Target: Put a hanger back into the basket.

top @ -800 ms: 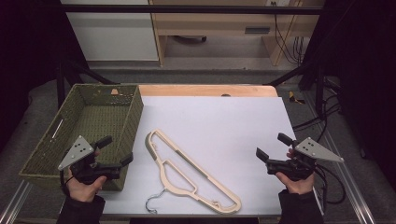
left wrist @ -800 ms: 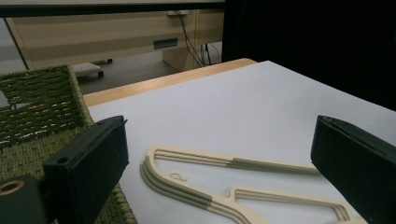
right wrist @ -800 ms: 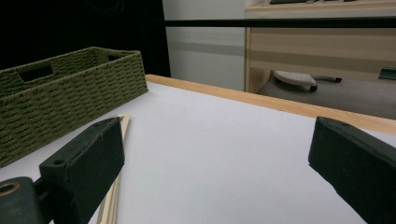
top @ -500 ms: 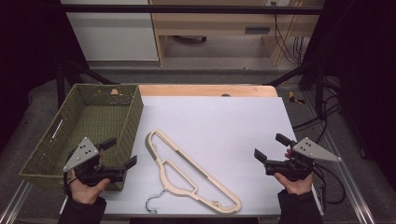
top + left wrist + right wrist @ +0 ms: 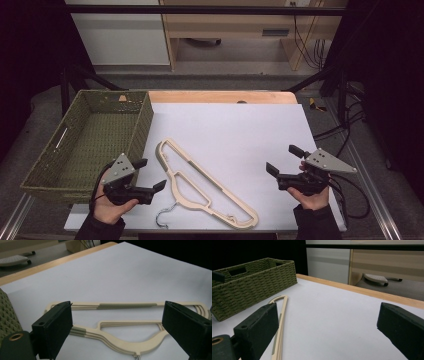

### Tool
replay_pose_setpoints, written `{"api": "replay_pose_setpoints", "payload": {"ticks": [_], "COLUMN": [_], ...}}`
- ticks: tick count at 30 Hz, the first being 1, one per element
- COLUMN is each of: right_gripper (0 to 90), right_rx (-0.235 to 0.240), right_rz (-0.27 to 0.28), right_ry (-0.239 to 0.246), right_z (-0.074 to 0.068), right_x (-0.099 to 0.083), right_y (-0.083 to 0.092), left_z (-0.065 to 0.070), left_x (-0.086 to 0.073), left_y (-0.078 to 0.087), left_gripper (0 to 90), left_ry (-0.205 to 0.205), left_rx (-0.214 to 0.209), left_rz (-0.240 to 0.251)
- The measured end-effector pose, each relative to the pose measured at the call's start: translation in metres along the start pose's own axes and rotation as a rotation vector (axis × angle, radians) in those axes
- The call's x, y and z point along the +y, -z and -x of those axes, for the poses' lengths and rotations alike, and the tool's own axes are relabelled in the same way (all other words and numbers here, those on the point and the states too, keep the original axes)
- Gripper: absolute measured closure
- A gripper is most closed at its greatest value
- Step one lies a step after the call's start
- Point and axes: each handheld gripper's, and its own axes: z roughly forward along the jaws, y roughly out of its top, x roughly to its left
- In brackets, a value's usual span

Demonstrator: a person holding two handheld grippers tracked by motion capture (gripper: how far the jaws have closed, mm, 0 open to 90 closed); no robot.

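A cream plastic hanger [image 5: 200, 182] with a metal hook [image 5: 165, 216] lies flat and slanted on the white table top [image 5: 240, 130]. My left gripper [image 5: 151, 174] is open at the hanger's left side, just short of it, jaws pointing right. In the left gripper view the hanger [image 5: 125, 306] lies across the gap of the open left gripper [image 5: 116, 315], with nothing held. My right gripper [image 5: 281, 159] is open over bare table to the hanger's right, jaws pointing left. The right gripper view has the right gripper [image 5: 327, 307] wide open, the hanger's end [image 5: 280, 315] off to the left.
An olive woven basket [image 5: 142, 125] stands at the table's left, beside the hanger; its side [image 5: 249, 287] is in the right gripper view. A wooden strip [image 5: 220, 96] runs along the far edge. Cables [image 5: 350, 195] trail off the right side.
My left gripper has moved right, closer to the hanger. The right gripper has shifted slightly left. Both stay open and the hanger has not moved.
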Motion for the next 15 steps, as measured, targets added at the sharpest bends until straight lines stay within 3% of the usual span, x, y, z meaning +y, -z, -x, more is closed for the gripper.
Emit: {"api": "replay_pose_setpoints", "payload": {"ticks": [5, 15], "right_gripper": [4.2, 4.2], "right_rx": [0.006, 0.013], "right_rz": [0.0, -0.018], "right_ry": [0.005, 0.005], "right_z": [-0.002, -0.006], "right_x": [0.0, -0.001], "right_y": [0.0, -0.004], "left_z": [0.007, 0.021], "left_x": [-0.006, -0.037], "left_y": [-0.008, -0.029], "left_gripper": [12.7, 21.8], "left_ry": [0.02, 0.04], "left_rx": [-0.002, -0.008], "left_rz": [-0.041, -0.14]}}
